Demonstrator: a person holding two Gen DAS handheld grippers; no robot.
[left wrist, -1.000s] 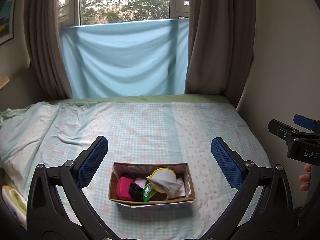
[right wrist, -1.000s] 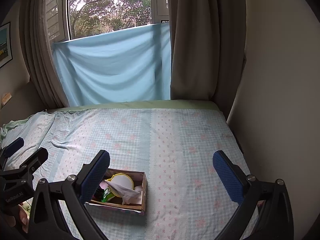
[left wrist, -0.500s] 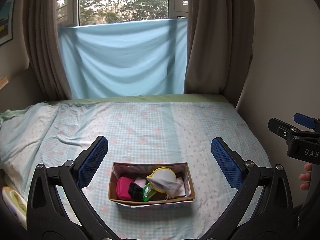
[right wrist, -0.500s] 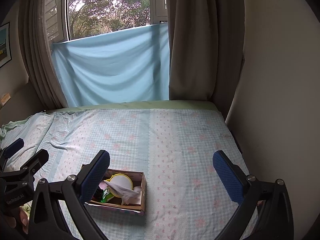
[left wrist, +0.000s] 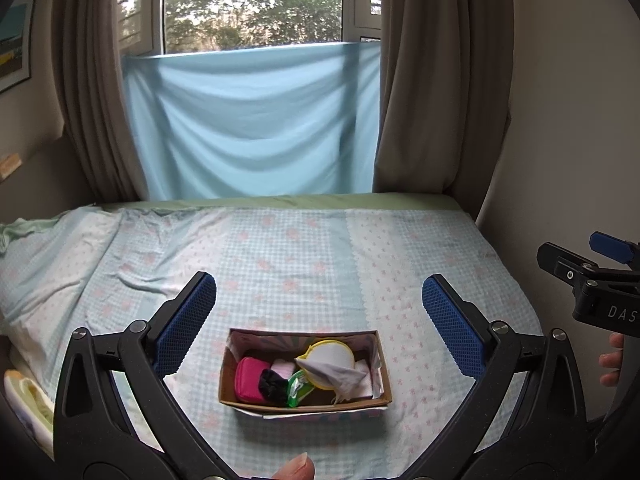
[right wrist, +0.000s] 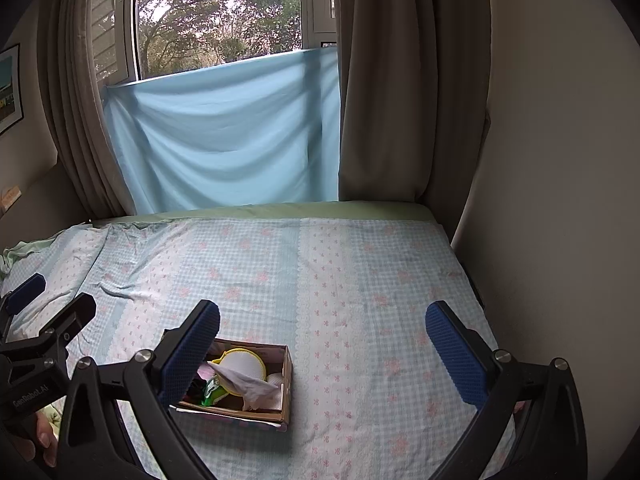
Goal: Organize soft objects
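Note:
A small cardboard box (left wrist: 372,346) sits on the bed near the front edge; it also shows in the right wrist view (right wrist: 286,376). It holds a pink pouch (left wrist: 248,376), a black fabric piece (left wrist: 272,386), a green packet (left wrist: 298,388), a yellow-rimmed round pad (left wrist: 330,360) and a grey cloth (left wrist: 344,378). My left gripper (left wrist: 318,320) is open and empty, held above and just behind the box. My right gripper (right wrist: 322,344) is open and empty, to the right of the box over bare bedding.
The bed (left wrist: 280,256) has a checked blue cover, rumpled at the left. A blue sheet (left wrist: 252,128) hangs over the window between brown curtains (left wrist: 432,80). A wall (right wrist: 560,200) borders the bed's right side.
Both views have shifted very slightly; the box and its contents stay put and both grippers remain open.

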